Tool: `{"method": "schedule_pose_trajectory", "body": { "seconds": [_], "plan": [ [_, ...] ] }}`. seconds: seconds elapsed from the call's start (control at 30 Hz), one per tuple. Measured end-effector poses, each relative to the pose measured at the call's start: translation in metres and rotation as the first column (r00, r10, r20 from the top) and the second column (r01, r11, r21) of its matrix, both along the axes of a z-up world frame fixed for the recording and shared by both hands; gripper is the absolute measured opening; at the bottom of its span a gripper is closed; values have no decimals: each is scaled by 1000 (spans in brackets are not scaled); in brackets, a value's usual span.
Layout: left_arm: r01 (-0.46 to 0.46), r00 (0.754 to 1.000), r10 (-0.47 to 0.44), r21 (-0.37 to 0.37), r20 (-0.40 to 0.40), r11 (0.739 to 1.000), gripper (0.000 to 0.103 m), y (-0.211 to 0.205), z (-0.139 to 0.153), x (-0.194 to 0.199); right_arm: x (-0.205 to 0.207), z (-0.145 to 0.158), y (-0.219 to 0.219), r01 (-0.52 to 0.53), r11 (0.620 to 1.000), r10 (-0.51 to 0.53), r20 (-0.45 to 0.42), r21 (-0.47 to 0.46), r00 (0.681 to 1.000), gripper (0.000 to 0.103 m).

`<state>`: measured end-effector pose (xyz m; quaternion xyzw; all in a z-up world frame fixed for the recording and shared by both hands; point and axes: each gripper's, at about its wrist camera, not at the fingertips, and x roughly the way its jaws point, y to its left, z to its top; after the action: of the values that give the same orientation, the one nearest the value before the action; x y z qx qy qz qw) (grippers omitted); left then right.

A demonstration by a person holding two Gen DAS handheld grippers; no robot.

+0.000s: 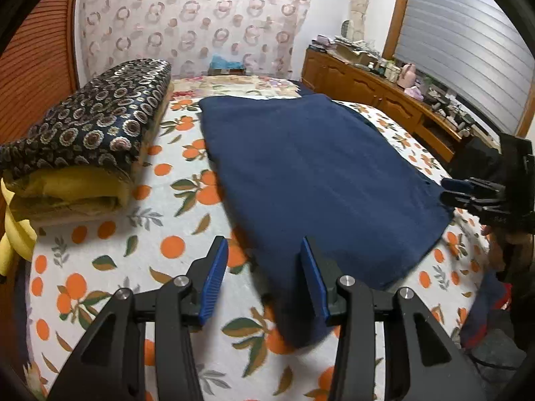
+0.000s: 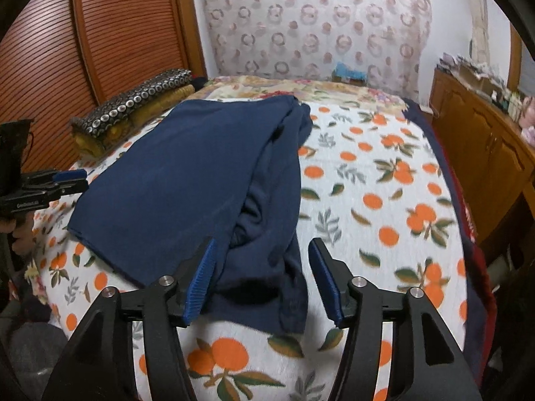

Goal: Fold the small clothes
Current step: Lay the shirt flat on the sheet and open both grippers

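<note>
A navy blue garment (image 1: 317, 173) lies spread on the orange-print bed sheet (image 1: 110, 267). Its right side is folded over and bunched in the right wrist view (image 2: 267, 200). My left gripper (image 1: 264, 260) is open over the garment's near left corner, and its blue pads stand clear of the cloth. My right gripper (image 2: 262, 250) is open above the bunched near right edge and grips nothing. Each gripper also shows in the other's view: the right gripper (image 1: 468, 190) at the garment's right edge and the left gripper (image 2: 70, 180) at its left edge.
A folded quilt (image 1: 83, 140) with a dark patterned cover and yellow lining lies on the left of the bed. A cluttered wooden cabinet (image 1: 367, 83) runs along the right side. A slatted wooden door (image 2: 100, 33) stands behind the quilt.
</note>
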<state>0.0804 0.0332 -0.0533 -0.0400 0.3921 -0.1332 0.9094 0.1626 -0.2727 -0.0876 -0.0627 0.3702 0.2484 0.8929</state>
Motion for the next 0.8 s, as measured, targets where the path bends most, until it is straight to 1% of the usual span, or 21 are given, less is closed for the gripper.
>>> {"method": "schedule_pose_trajectory", "body": {
  "seconds": [0.07,0.13,0.27,0.33,0.43,0.5,0.6,0.8],
  "plan": [
    [15,1000,-15,7,-5,1000,44,-5,-1,-1,-2,-3,0,-7,1000,7,-12,20,1000,63],
    [21,1000,-21,18,-17,1000,47,-8,-4,-1,-4,-5,4,-9,1000,9,-15,23,1000,65],
    [27,998,-27,3,-48,1000,51,-11,-12,1,-4,-6,13,-20,999,20,-18,37,1000,70],
    [28,998,-27,6,-57,1000,52,-13,-15,0,-3,-6,19,-18,1000,18,-10,17,1000,72],
    [37,997,-36,8,-73,999,52,-16,-21,-1,2,-11,24,5,1000,-6,-8,-28,1000,73],
    [39,997,-38,17,-67,999,52,-18,-22,-4,7,-15,23,24,999,-25,-28,-37,999,73],
    [35,997,-33,25,-63,999,52,-19,-22,-7,8,-18,21,35,998,-37,-37,-52,999,73],
    [25,998,-23,38,-53,999,52,-21,-22,-11,7,-18,21,19,998,-22,-55,-55,998,73]
  ]
}}
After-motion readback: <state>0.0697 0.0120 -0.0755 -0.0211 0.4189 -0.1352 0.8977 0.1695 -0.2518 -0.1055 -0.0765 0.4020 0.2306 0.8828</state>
